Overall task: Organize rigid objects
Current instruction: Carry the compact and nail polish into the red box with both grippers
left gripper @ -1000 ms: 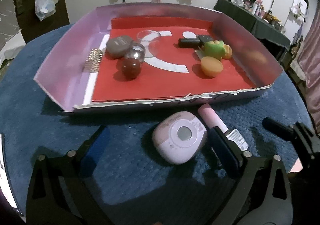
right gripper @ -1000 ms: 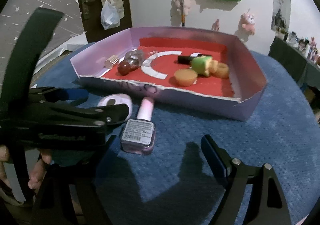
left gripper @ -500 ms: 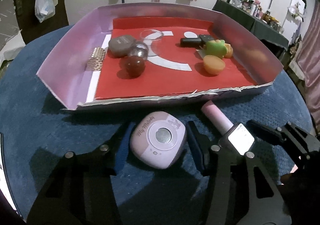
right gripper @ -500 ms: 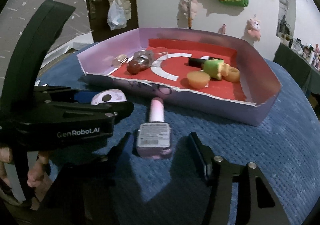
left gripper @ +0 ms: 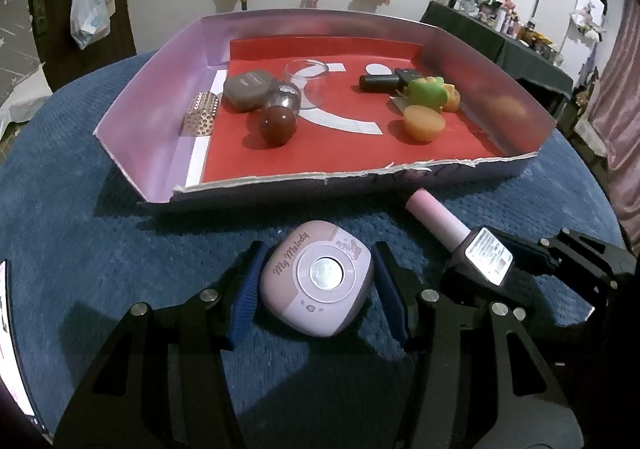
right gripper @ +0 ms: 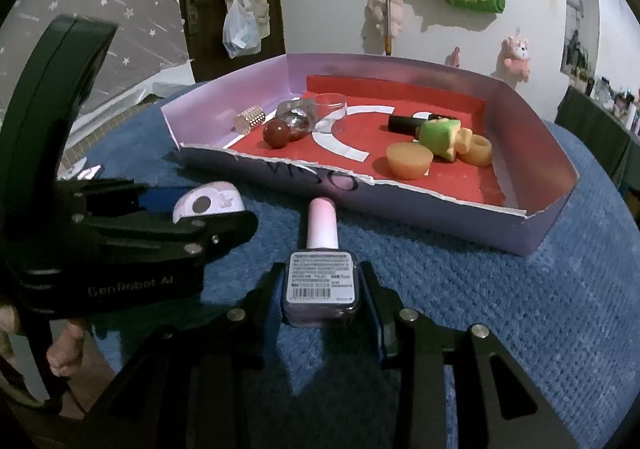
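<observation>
The right tongs (right gripper: 322, 299) squeeze the nail polish bottle (right gripper: 321, 273) and the left tongs (left gripper: 316, 283) hug the pink case (left gripper: 318, 277), so either smooth thing could slip out when lifted.

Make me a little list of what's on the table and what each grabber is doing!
surface: blue mat
box: red floor, holds small toys and a black bottle
left gripper: fingers closed on the pink gadget
right gripper: fingers clamped on the nail polish, pink cap toward the box
outside box: gadget and nail polish, both lying on the mat
</observation>
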A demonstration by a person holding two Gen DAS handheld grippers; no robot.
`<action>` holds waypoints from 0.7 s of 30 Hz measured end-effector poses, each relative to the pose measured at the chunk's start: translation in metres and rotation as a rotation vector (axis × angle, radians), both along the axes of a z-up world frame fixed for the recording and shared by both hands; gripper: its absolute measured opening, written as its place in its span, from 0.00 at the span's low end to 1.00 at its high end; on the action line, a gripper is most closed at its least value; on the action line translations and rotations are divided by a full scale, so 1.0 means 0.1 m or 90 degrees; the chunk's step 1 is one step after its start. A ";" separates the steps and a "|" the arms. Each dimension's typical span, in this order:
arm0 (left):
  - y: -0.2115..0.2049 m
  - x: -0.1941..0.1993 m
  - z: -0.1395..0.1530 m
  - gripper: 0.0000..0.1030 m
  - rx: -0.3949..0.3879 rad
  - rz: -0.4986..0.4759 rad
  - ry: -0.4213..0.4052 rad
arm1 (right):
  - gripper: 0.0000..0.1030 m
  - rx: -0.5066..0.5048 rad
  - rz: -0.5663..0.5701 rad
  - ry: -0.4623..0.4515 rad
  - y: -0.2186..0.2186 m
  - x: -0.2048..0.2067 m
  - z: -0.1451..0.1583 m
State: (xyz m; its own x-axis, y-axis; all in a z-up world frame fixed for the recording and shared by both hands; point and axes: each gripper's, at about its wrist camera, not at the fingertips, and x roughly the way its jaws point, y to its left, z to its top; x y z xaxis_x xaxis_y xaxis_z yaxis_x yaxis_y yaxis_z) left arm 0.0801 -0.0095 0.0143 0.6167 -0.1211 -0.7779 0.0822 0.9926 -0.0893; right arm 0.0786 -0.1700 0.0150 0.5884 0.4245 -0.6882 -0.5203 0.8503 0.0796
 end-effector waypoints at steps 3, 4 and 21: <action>0.01 -0.05 0.04 0.50 -0.004 0.002 -0.006 | 0.37 0.022 0.003 0.012 -0.04 0.01 0.06; 0.02 -0.07 0.06 0.50 -0.006 0.003 -0.009 | 0.37 0.030 0.005 0.015 -0.05 0.01 0.07; 0.02 -0.25 0.41 0.50 -0.027 -0.003 -0.068 | 0.37 0.103 0.034 0.007 -0.16 -0.14 0.44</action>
